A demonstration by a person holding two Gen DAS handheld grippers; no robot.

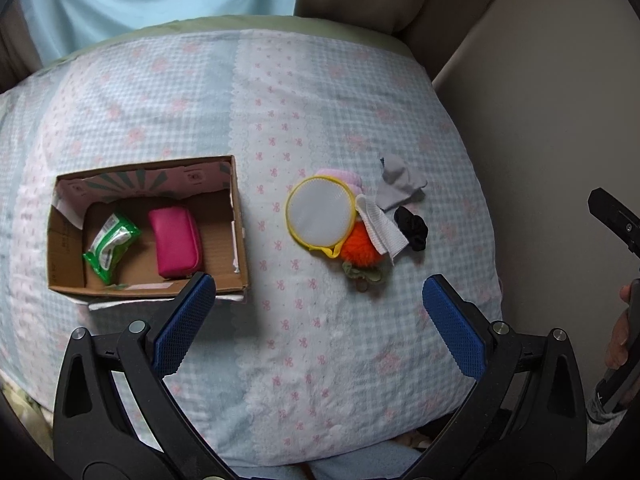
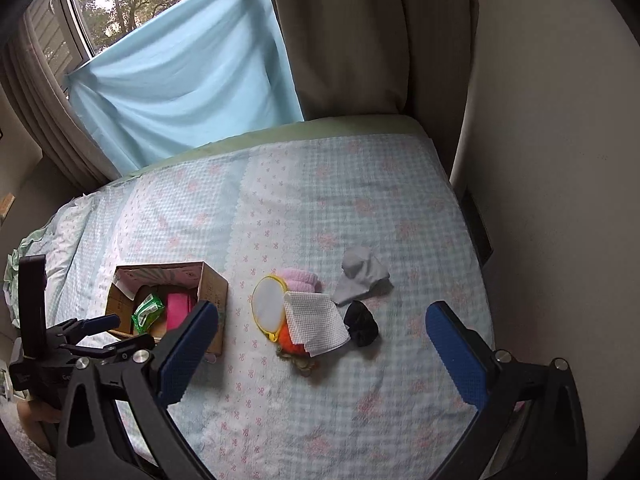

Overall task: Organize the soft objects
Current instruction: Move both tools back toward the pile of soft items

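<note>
**Sorting in progress: both grippers empty above the bed**

The cardboard box (image 1: 148, 228) is placed on the bed (image 1: 320, 92) toward its left side, open top upward, so items can be dropped in. A pink pouch (image 1: 175, 243) and a green wipes packet (image 1: 111, 245) are already contained in it. The remaining soft objects are piled near the bed's right edge: a yellow-rimmed mesh pad (image 1: 321, 213), a pink towel (image 1: 340, 176), a white cloth (image 1: 380, 228), an orange pompom (image 1: 358, 254), a grey sock (image 1: 398, 184) and a black scrunchie (image 1: 412, 226). The pile is judged not yet transferred.

The left gripper (image 1: 318, 316) is held above the bed's near edge, jaws spread wide, nothing held. The right gripper (image 2: 320, 344) is likewise held with jaws wide and empty, and is aimed at the pile, probably for the next pick.
</note>
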